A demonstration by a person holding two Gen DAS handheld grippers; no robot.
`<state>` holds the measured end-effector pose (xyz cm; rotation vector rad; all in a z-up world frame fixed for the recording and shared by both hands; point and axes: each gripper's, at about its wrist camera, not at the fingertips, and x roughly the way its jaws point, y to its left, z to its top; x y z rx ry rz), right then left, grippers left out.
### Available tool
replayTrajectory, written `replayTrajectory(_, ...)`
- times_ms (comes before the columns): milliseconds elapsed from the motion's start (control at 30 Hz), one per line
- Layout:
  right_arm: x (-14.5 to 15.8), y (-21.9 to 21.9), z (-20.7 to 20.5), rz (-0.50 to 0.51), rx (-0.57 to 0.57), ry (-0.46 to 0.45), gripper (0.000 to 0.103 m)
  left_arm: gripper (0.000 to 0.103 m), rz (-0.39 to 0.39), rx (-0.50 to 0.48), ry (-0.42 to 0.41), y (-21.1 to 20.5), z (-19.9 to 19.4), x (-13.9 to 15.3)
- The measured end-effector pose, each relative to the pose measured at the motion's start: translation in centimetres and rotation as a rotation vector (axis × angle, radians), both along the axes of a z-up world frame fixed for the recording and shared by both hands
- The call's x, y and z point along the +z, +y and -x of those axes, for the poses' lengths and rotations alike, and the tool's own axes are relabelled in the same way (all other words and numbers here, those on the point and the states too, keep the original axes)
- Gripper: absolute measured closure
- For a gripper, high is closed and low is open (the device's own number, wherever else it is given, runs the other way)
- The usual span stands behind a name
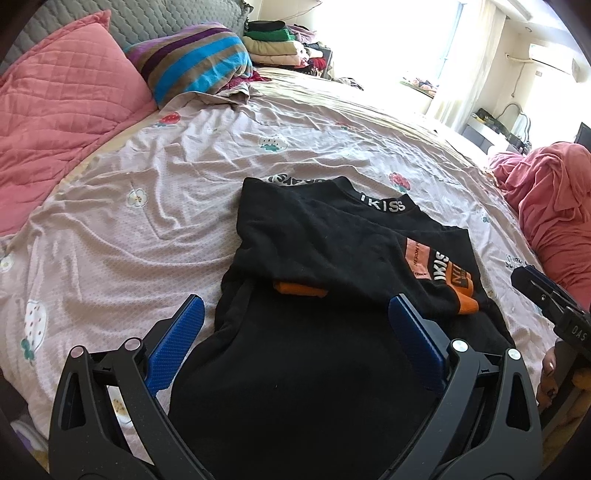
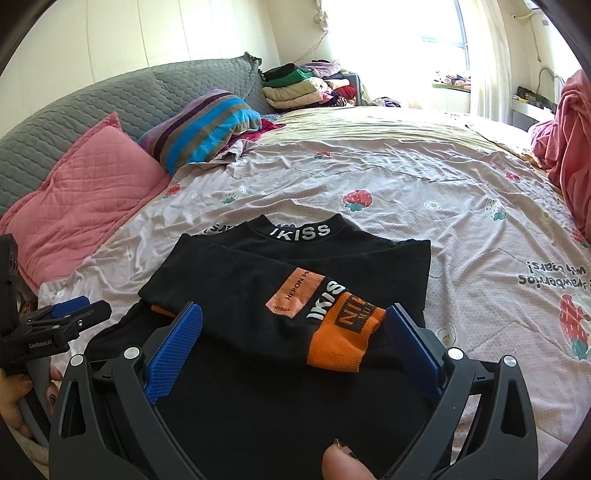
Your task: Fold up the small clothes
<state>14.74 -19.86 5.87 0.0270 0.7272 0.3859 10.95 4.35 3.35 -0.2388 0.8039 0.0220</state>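
Left gripper (image 1: 295,328) jaws spread wide, nothing held. Right gripper (image 2: 293,332) likewise wide apart, empty; thumb (image 2: 345,463) at near edge.

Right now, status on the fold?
Left hand-held gripper open, right hand-held gripper open. Black sweatshirt with orange cuffs flat on bed, sleeves folded in. Nothing in the way.

A home bedroom: a bed (image 2: 406,177) with strawberry-print sheet, pink pillow (image 2: 85,199), stacked folded clothes (image 2: 306,86) by a sunlit window (image 2: 443,33).
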Motion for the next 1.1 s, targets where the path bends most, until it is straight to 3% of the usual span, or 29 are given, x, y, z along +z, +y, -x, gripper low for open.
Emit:
replayTrajectory(467, -0.3, -0.3, 2.3, 0.026, 0.021, 0.01, 0.005, 0.009, -0.023, 0.02, 0.004, 0.3, 2.1, 0.3)
replayTrajectory(1100, -2.3, -0.7, 5.0, 0.055, 0.06, 0.08, 0.005, 0.009, -0.042, 0.031, 0.075, 0.6, 5.5, -1.9)
